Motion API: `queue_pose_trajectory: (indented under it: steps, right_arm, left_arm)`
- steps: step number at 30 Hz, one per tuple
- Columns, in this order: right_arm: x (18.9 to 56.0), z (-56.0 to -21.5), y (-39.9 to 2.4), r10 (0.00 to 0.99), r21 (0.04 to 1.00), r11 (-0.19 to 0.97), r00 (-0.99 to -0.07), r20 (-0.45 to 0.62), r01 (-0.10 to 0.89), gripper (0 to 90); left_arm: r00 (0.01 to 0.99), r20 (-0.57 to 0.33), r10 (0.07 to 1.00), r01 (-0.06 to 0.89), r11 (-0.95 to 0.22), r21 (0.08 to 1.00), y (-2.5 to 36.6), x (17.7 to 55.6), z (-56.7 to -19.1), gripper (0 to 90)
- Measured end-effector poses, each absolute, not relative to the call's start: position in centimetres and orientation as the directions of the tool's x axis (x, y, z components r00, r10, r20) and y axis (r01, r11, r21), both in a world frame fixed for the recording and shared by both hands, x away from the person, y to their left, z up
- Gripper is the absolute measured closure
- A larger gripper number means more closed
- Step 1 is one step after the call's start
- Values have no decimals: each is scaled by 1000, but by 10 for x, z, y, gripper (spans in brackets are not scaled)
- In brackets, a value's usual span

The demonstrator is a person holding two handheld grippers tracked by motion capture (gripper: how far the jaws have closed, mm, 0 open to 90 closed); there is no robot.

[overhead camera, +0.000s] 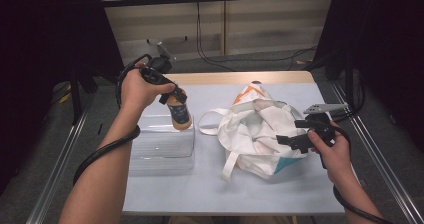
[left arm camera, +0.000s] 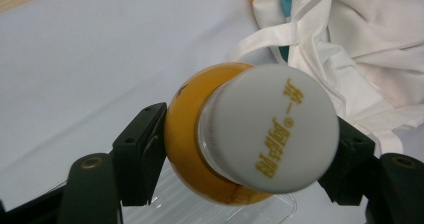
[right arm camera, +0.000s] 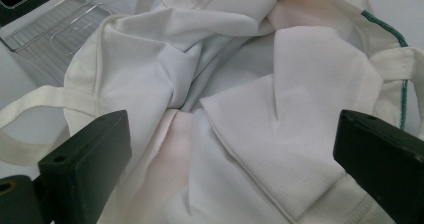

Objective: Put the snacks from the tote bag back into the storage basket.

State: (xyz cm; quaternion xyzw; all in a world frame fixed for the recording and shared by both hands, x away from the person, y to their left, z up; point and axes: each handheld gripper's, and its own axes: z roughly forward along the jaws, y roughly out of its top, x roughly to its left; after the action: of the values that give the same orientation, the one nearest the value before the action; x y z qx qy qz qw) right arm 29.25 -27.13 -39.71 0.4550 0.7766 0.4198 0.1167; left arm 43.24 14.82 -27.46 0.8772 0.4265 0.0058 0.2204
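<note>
An orange bottle [overhead camera: 179, 113] with a white cap [left arm camera: 270, 129] and a dark label hangs upright over a clear plastic container [overhead camera: 162, 149]. My left gripper [overhead camera: 175, 95] is shut on the bottle's neck, one black jaw on each side of it in the left gripper view [left arm camera: 250, 151]. A crumpled white tote bag [overhead camera: 255, 129] lies at the centre right of the table. My right gripper [overhead camera: 291, 132] hovers at the bag's right side, open. In the right gripper view its jaws [right arm camera: 230, 154] stand wide apart over the bag's folds [right arm camera: 240, 84], with nothing between them.
The pale grey table mat [overhead camera: 225, 189] has bare room in front of the bag and container. The bag's handle loops [overhead camera: 212, 124] reach toward the container [right arm camera: 45, 34]. A wooden edge [overhead camera: 235, 77] runs along the far side, with metal rails to the left and right.
</note>
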Motion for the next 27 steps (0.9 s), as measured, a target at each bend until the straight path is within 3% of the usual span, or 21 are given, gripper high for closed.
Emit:
queue_pose_trajectory:
  steps: [27]
  right_arm:
    - [292, -398, -270, 804, 755, 233, -558, 206, 613, 17]
  left_arm:
    - [633, -186, 751, 754, -545, 366, 146, 439, -310, 303]
